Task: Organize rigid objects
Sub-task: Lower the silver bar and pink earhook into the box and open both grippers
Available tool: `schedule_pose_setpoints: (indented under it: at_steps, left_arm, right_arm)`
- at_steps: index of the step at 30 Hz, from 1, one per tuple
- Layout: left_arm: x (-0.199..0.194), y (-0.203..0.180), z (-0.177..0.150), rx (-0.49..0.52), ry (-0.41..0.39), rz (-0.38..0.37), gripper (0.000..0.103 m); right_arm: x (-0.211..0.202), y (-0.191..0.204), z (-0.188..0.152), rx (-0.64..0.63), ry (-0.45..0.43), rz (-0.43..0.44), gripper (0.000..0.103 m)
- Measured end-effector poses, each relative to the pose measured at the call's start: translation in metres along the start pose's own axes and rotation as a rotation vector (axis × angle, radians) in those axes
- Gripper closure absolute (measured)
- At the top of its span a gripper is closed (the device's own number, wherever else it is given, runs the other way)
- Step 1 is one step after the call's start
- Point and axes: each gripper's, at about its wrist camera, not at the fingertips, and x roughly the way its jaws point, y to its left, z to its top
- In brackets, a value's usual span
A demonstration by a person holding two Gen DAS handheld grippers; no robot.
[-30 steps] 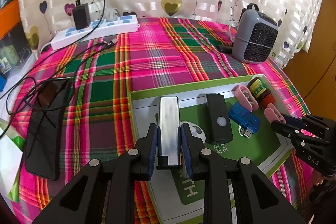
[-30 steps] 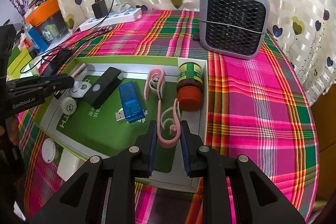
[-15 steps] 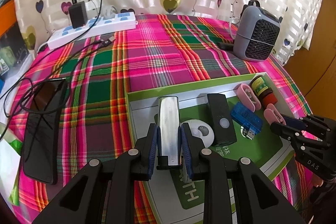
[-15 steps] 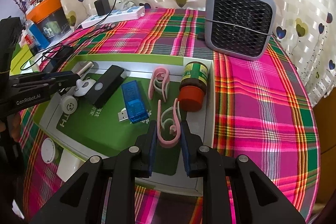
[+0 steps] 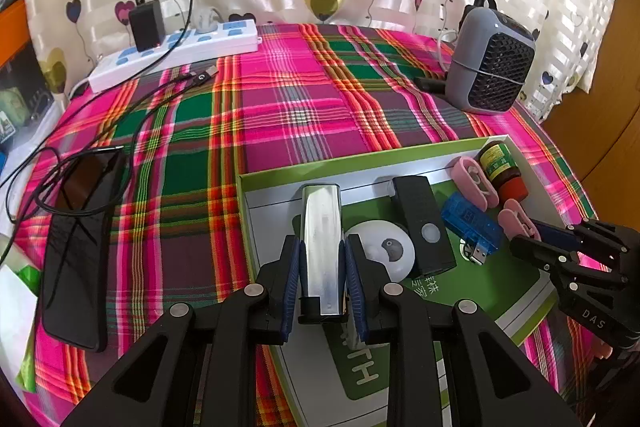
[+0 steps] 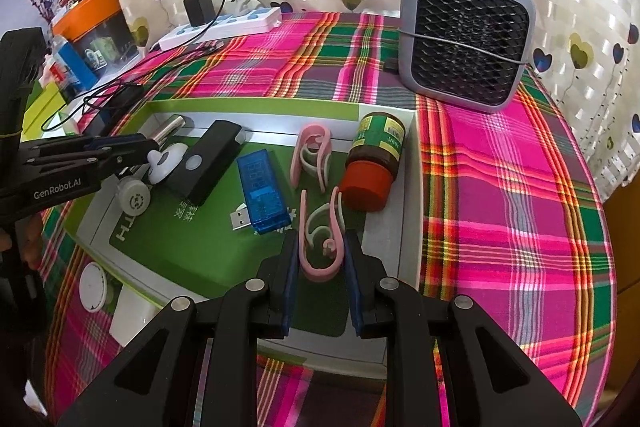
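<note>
My left gripper is shut on a flat silver metal bar, held over the left end of the green-rimmed tray. My right gripper is shut on a pink clip over the tray's right part. In the tray lie a black remote, a blue USB tester, a second pink clip, a brown bottle with a red cap and a white round tag. The right wrist view shows the same remote, tester, clip and bottle.
A grey fan heater stands at the back right of the plaid tablecloth. A white power strip with a black charger lies at the back left. A black phone with a cable lies left of the tray. A white disc lies outside the tray.
Both grippers have drawn back slightly, still holding their objects. The white round tag beside the silver bar has come more into view.
</note>
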Motion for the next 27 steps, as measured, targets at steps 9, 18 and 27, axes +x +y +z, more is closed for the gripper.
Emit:
schedule_pose_setpoints:
  at_steps: [9, 18, 27]
  left_arm:
    - [0.0005, -0.0001, 0.0003, -0.001, 0.004, 0.001, 0.081]
    - [0.0012, -0.0001, -0.0002, 0.0, 0.007, 0.005, 0.081]
    - [0.0011, -0.0005, 0.0002, 0.001, 0.007, 0.006, 0.081]
  right_arm:
    - [0.0012, -0.0009, 0.0004, -0.003, 0.002, 0.0, 0.081]
    - [0.0017, -0.001, 0.0003, 0.002, -0.001, 0.003, 0.081]
    - [-0.001, -0.0018, -0.0004, 0.014, -0.01, 0.004, 0.081]
